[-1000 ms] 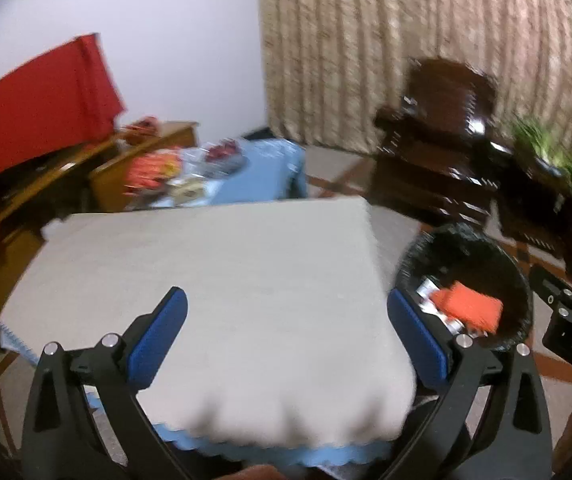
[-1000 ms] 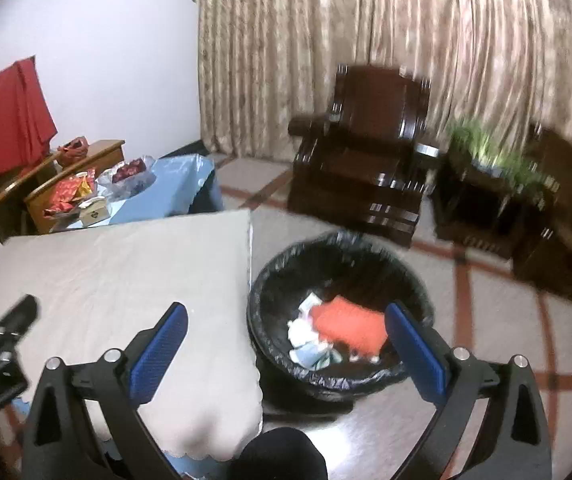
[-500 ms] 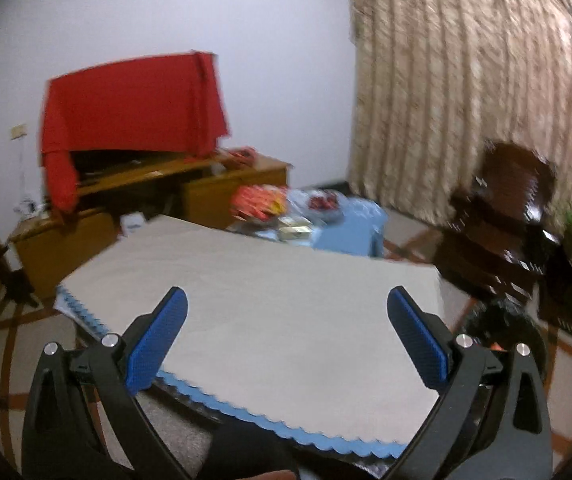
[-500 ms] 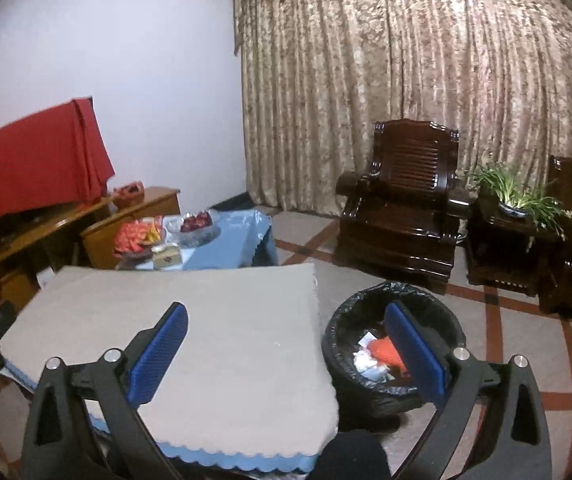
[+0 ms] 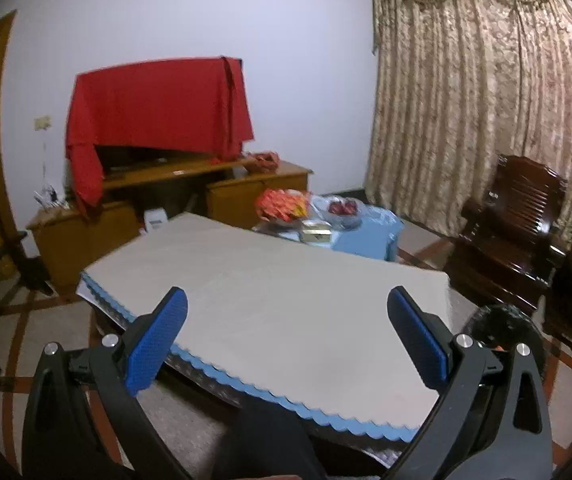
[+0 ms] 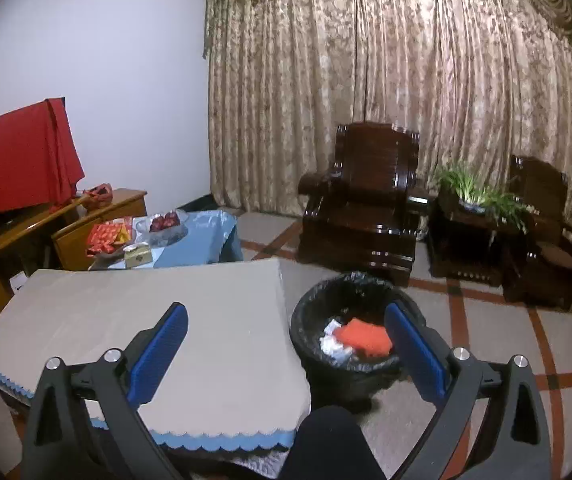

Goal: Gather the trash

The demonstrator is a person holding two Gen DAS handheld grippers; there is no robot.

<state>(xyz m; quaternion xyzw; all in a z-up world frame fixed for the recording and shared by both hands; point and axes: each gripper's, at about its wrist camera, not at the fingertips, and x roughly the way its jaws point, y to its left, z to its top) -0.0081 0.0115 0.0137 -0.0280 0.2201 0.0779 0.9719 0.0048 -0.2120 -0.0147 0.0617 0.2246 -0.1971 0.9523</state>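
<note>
A black-lined trash bin (image 6: pixel 350 320) stands on the floor right of the table; inside lie an orange-red packet (image 6: pixel 364 336) and white crumpled paper (image 6: pixel 332 344). In the left wrist view only the bin's rim (image 5: pixel 502 324) shows behind the right finger. The table (image 6: pixel 146 316) carries a beige cloth with a blue scalloped edge, and its top (image 5: pixel 286 300) is bare. My left gripper (image 5: pixel 288 336) hovers open above the table's near edge, holding nothing. My right gripper (image 6: pixel 286 344) is open and held high, between the table's right edge and the bin.
A small blue-covered side table (image 6: pixel 198 236) with snack packets, fruit and a box stands behind the table. A wooden cabinet with a red-draped screen (image 5: pixel 158 116) lines the wall. Dark wooden armchairs (image 6: pixel 362 200) and a potted plant (image 6: pixel 474 196) stand before the curtain. A dark knee (image 6: pixel 326 444) shows below.
Both grippers have risen and pulled back from the table and bin; the views now take in more of the room. The left view swung left, away from the bin. Both stayed open.
</note>
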